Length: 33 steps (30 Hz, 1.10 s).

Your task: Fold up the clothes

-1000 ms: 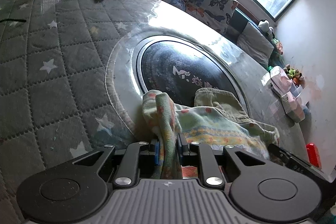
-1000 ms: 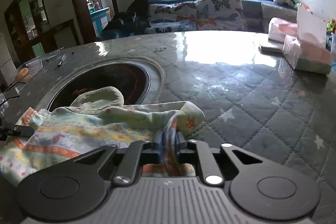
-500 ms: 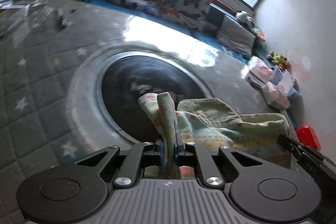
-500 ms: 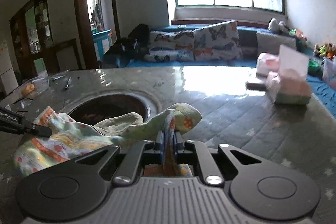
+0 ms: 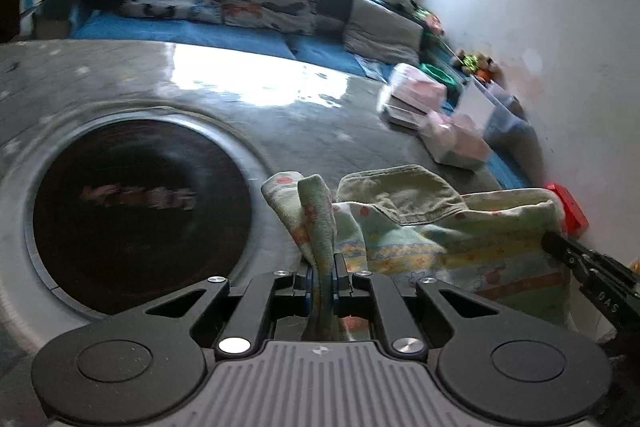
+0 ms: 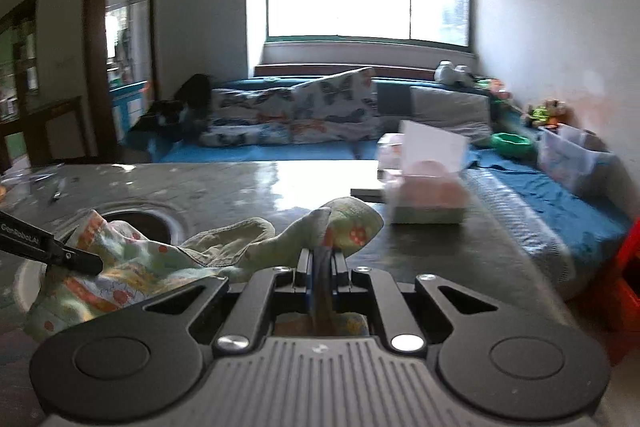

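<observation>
- Lifted since a second ago: both cameras now tilted up from the quilted tabletop toward the window and sofa, the garment raised with them and no longer spread flat beside the round dark hotplate (image 5: 140, 211).
- Left gripper (image 5: 321, 283): fingers pressed together on a bunched corner of the patterned child's garment (image 5: 460, 247), the cloth rising in a twisted fold above the tips.
- Right gripper (image 6: 321, 277): likewise pinching the opposite corner, a rounded lobe of fabric standing above the jaws.
- Garment strung between the two, sagging in the middle, an olive inner part (image 5: 400, 191) showing at the top edge; lower hem hidden behind the gripper bodies, so contact with the table (image 6: 248, 187) not clear.
- Judged step: carrying a held edge up and over for a fold, or lifting to shake the piece straight; not settled by these views.
- For a clean result: keep both pinches firm and level, draw the corners apart until the sag goes, avoid twisting either wrist.
- Keep the cloth clear of the tissue box (image 6: 426, 199) at the table's right edge.
- Lower both corners together so the edges meet square.
</observation>
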Tool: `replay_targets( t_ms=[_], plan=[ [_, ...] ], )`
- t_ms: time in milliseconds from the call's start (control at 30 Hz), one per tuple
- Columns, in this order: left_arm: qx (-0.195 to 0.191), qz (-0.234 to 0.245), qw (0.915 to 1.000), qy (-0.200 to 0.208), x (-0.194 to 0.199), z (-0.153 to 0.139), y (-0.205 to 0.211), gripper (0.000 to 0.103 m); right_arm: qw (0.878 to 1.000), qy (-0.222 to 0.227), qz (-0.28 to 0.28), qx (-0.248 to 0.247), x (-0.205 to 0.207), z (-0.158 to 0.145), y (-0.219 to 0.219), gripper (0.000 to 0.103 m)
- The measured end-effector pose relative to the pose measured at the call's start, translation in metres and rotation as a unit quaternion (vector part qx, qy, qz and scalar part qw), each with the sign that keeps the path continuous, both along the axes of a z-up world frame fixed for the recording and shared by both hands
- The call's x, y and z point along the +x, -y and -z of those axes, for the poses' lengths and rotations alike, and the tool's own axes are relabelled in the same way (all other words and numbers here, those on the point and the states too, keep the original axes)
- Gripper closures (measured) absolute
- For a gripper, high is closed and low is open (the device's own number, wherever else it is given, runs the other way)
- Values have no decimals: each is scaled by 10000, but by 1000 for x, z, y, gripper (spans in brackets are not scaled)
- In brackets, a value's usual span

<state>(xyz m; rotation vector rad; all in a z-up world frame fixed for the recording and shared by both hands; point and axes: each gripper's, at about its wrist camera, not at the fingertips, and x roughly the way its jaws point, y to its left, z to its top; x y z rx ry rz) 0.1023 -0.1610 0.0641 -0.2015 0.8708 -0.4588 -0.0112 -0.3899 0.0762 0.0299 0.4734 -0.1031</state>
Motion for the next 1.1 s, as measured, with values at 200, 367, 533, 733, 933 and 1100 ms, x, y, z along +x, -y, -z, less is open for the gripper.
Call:
replay_targets(
  t_ms=[200, 367, 533, 733, 933, 1100],
  plan=[
    [94, 419, 9991, 23, 8, -1, 57, 94, 9986, -43, 509, -102, -10, 0, 42, 96],
    [99, 712, 9974, 31, 11, -3, 98, 94, 9956, -48, 923, -152, -21, 2, 74, 95],
    [111, 989, 9950, 79, 11, 1, 131, 94, 9919, -41, 1251, -197, -30, 4, 99, 95],
    [324, 1143, 9929, -92, 15, 21, 159, 94, 9870, -269, 1573, -216, -36, 23, 122, 95],
    [497, 1263, 9907, -90, 15, 34, 168, 93, 9828, -448, 1785, -170, -38, 39, 137, 95],
    [584, 1245, 9905, -82, 15, 39, 167, 93, 9799, -628, 1887, -145, -39, 54, 141, 95]
  ],
)
